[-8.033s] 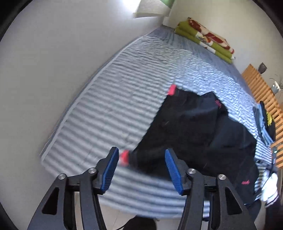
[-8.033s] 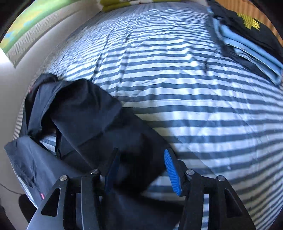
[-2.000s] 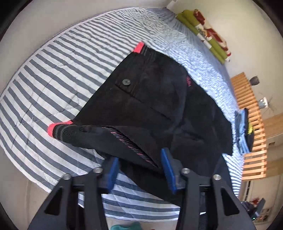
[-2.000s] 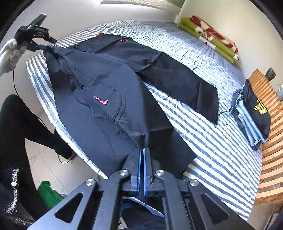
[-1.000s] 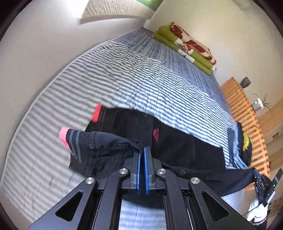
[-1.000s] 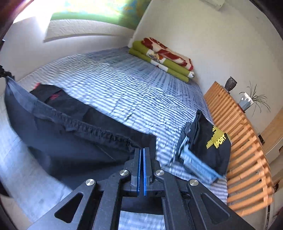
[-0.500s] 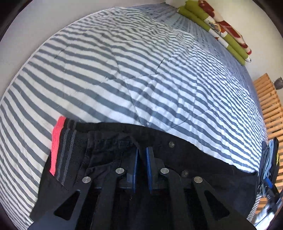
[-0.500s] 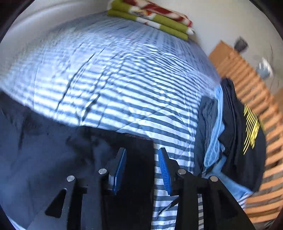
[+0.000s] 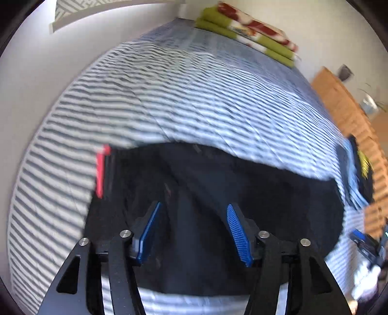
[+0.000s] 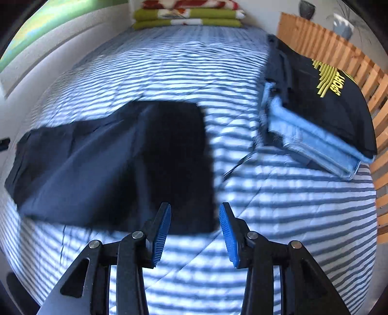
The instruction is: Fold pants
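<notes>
While both grippers (image 9: 191,227) (image 10: 195,230) gape empty, pants (image 10: 109,164) lie flat beside bare striped bedspread (image 10: 278,218).

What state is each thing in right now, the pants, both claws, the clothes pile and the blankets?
Black pants: lying flat on the striped bed, folded lengthwise, released.
Left claw: open, jaws just opened, above the waist end, gripping nothing.
Right claw: open, jaws just opened, over the hem end, gripping nothing.
Clothes pile: folded, stacked.
Green blankets: folded, stacked at the far end.
</notes>
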A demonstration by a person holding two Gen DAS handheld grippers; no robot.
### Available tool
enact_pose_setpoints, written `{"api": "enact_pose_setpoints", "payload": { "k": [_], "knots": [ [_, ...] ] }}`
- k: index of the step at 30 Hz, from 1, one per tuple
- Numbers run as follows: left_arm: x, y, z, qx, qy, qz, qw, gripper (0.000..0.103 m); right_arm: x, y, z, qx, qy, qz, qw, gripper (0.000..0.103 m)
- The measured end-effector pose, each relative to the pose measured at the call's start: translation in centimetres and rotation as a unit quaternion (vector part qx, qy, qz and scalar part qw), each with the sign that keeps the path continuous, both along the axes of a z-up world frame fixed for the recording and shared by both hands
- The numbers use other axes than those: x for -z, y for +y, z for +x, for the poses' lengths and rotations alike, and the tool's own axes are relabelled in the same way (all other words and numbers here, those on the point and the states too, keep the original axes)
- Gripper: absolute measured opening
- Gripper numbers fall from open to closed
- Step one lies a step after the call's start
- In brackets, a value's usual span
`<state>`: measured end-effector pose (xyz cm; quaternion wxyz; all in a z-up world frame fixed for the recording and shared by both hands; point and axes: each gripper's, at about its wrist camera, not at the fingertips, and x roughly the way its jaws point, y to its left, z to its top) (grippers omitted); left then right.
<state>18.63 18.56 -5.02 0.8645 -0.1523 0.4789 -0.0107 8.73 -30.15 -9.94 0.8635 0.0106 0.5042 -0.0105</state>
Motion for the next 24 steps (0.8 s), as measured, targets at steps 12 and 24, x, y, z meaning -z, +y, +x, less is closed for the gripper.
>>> {"api": "enact_pose_setpoints", "payload": {
  "k": [12, 24],
  "knots": [
    [6.5, -0.9, -10.1, 0.019, 0.050, -0.051, 0.9973, 0.060, 4.0, 13.8, 3.0, -0.122, 0.016, 0.036, 0.992, 0.038],
    [3.0, -17.1, -7.9, 0.227, -0.015, -0.024, 0.9735, 0.060, -0.3, 10.8, 6.9, -0.058, 0.013, 0.157, 0.986, 0.038]
  ]
}}
